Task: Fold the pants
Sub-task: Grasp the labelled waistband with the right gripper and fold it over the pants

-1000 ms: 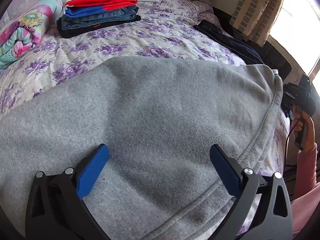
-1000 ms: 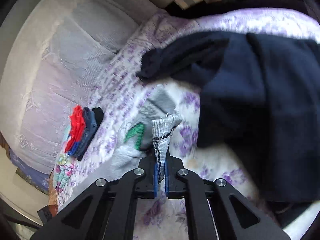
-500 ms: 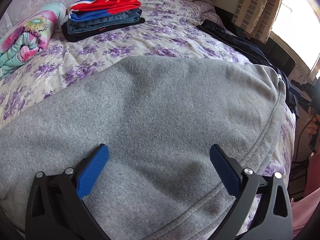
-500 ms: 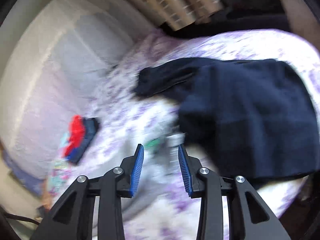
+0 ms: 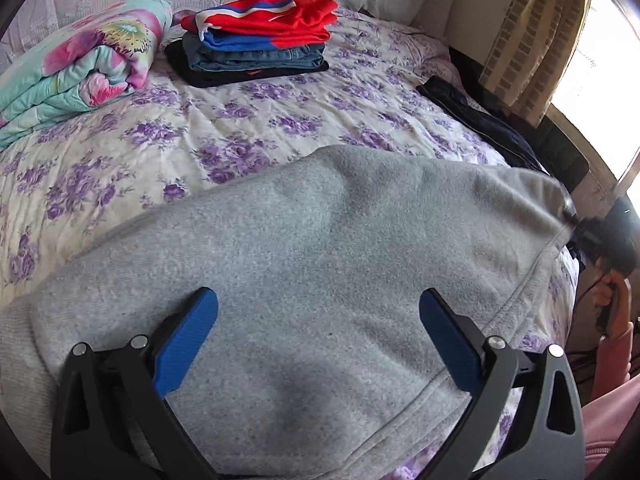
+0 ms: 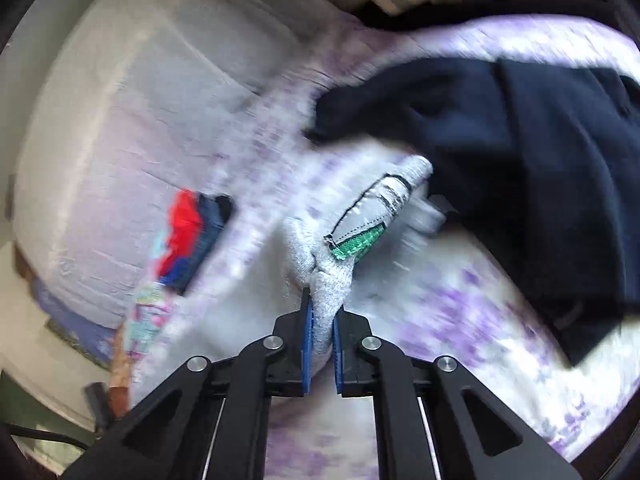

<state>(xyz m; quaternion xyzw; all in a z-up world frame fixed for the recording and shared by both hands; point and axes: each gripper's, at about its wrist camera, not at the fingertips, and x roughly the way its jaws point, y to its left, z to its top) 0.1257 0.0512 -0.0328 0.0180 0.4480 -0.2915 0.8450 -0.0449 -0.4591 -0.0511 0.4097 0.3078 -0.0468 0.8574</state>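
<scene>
Fuzzy grey fleece pants [image 5: 320,264]

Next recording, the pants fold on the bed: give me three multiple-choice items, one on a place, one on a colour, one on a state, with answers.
1. Where does the stack of folded clothes lie?
A. on the floor
B. at the far end of the purple-flowered bedspread, beside the rolled floral blanket
C. on the grey fleece pants

2. What colour is the garment on top of that stack?
A. red
B. green
C. yellow

3. How do the grippers stand?
A. both wide open
B. left shut, right open
C. left gripper open, right gripper shut on grey fabric

Answers: 1 B, the stack sits near the pillows; 2 A, red tops it; 3 C, blue pads spread apart on the left, pinching cloth on the right.
</scene>
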